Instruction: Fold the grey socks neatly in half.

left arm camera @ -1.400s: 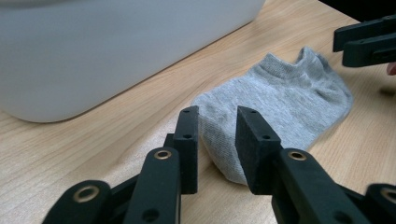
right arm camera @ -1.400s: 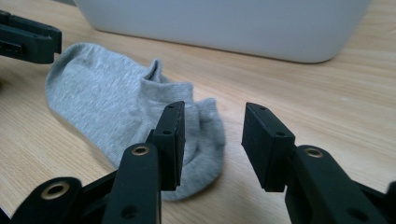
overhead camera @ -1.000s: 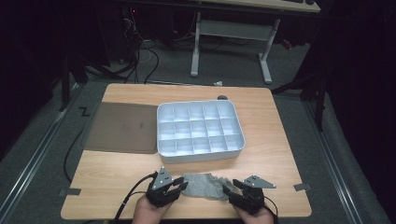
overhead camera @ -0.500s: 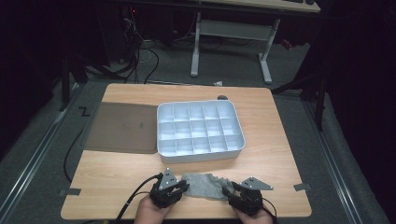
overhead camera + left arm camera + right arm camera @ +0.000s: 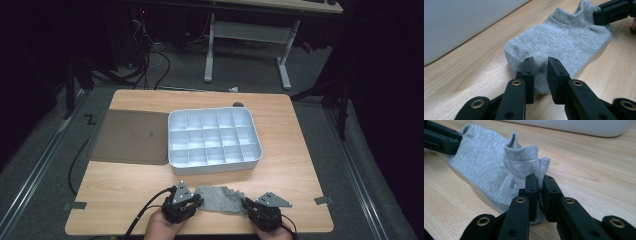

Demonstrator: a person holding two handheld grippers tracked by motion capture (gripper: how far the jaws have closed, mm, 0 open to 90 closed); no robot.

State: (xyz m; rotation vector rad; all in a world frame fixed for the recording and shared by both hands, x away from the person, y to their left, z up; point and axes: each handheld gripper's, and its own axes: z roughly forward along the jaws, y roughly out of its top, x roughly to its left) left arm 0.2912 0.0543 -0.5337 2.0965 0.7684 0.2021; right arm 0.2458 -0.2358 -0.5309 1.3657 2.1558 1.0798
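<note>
A grey ankle sock (image 5: 220, 198) lies flat on the wooden table (image 5: 295, 170) near its front edge. My left gripper (image 5: 199, 200) is at the sock's left end. In the left gripper view its jaws (image 5: 540, 60) pinch the toe of the sock (image 5: 559, 42). At the other end, my right gripper (image 5: 246, 204) holds the cuff. The right gripper view has the jaws (image 5: 540, 177) close together on the bunched cuff of the sock (image 5: 486, 162).
A white tray (image 5: 215, 167) divided into several empty compartments stands just beyond the sock, mid-table. A dark flat sheet (image 5: 132, 136) lies to its left. Two hands come over the table's front edge. Desk legs and cables fill the floor behind.
Both grippers stay at the sock's two ends. The right one has shifted a little sideways and back. The sock has barely moved.
</note>
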